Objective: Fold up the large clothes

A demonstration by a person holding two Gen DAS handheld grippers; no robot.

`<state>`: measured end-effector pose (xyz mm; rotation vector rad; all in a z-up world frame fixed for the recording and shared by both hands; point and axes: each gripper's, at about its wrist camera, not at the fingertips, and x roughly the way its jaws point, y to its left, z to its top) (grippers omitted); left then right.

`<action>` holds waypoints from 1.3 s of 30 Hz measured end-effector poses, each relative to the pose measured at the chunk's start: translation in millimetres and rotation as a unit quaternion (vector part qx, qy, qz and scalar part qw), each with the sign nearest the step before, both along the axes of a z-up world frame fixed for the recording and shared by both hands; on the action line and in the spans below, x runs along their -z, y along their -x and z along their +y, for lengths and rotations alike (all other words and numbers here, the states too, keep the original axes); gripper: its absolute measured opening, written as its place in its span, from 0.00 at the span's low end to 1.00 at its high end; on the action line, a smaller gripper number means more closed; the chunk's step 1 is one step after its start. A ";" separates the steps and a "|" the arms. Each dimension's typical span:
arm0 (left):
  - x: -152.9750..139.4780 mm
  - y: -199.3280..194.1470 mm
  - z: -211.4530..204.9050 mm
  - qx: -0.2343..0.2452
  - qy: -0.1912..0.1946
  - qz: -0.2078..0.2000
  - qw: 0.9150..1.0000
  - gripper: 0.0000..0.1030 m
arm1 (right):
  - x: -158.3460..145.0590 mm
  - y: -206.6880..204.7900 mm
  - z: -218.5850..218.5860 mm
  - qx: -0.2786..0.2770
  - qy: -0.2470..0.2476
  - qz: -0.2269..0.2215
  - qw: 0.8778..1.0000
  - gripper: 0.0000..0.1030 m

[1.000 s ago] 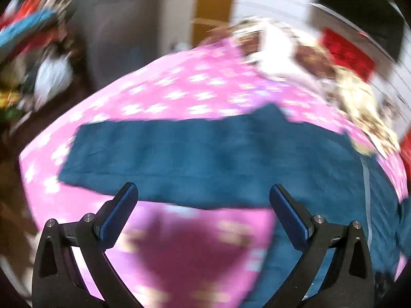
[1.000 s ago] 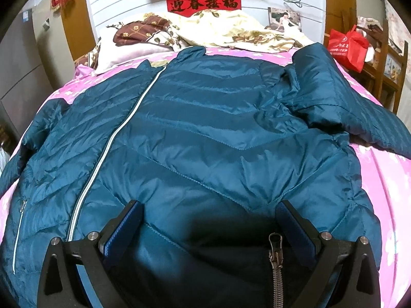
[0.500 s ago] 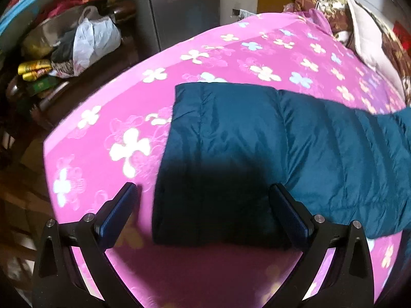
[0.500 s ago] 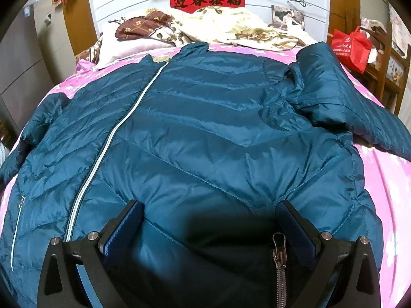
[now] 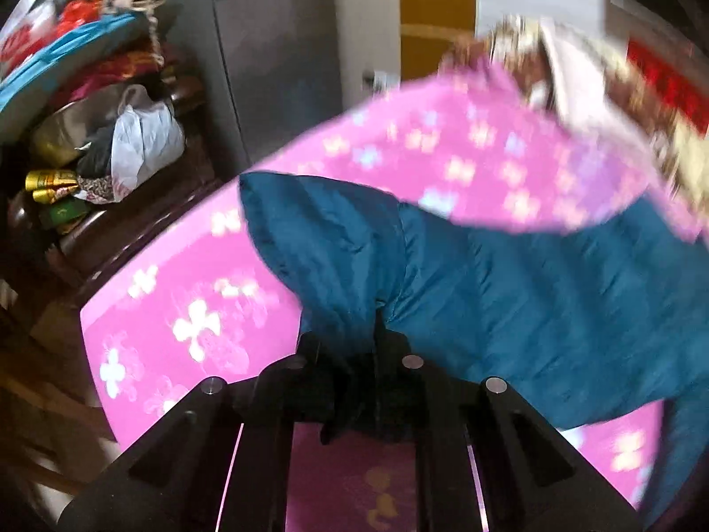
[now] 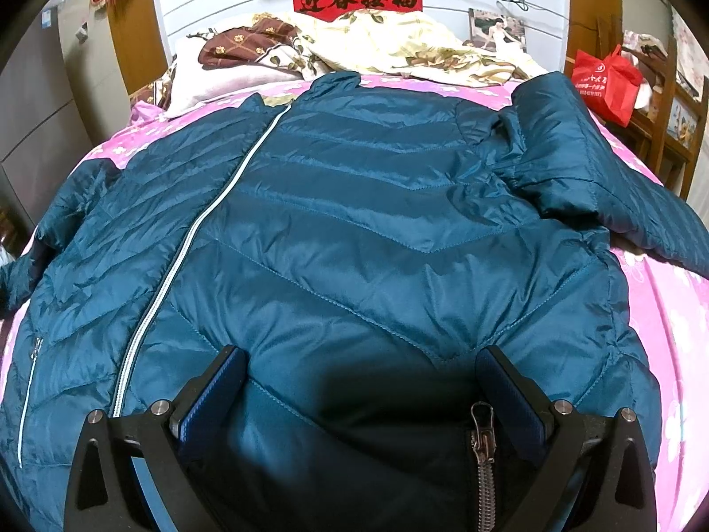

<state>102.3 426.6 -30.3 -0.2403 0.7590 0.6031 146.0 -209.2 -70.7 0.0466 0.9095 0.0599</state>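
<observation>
A teal quilted puffer jacket (image 6: pixel 376 221) lies spread front-up on the pink flowered bedsheet (image 6: pixel 664 310), its white zip (image 6: pixel 199 221) running up the left half. My right gripper (image 6: pixel 361 359) hangs open over the jacket's lower hem, and a metal zip pull (image 6: pixel 482 434) sits by its right finger. In the left wrist view, my left gripper (image 5: pixel 376 332) is closing tight on the cuff end of the jacket's sleeve (image 5: pixel 487 288). The fabric is bunched and pinched between the jaws and lifted off the bedsheet (image 5: pixel 177 310). The other sleeve (image 6: pixel 576 155) lies folded towards the bed's right edge.
A dark wooden shelf (image 5: pixel 111 239) piled with bags and cloths stands off the bed's left corner, beside a grey wardrobe (image 5: pixel 274 66). Pillows and a crumpled quilt (image 6: pixel 376 44) lie at the headboard. A red bag (image 6: pixel 607 84) sits on a chair at the right.
My left gripper moved over the sleeve's end and shut on the cuff, which now rises bunched off the sheet. The right gripper and the jacket body have stayed put.
</observation>
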 end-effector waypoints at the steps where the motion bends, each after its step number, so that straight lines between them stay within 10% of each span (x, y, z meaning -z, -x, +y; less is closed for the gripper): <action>1: -13.1 8.0 2.6 -0.001 0.005 -0.022 1.000 0.10 | -0.9 0.6 -0.6 0.001 -0.002 -0.002 1.000 1.00; 9: -79.8 40.0 6.3 0.068 0.064 -0.126 0.988 0.09 | -34.4 25.7 -17.9 0.033 0.037 -0.057 0.997 1.00; 17: -126.4 -14.5 -92.5 0.160 0.061 -0.153 0.973 0.09 | -39.9 49.8 -51.3 0.062 0.072 -0.048 0.994 1.00; 32: -178.0 -153.0 -443.5 0.437 0.102 -0.151 0.881 0.08 | -23.0 60.8 -93.8 0.117 0.100 0.006 0.988 1.00; 39: -111.3 -194.3 -557.9 0.480 0.135 -0.072 0.864 0.08 | -10.5 64.7 -100.2 0.093 0.067 0.031 0.993 1.00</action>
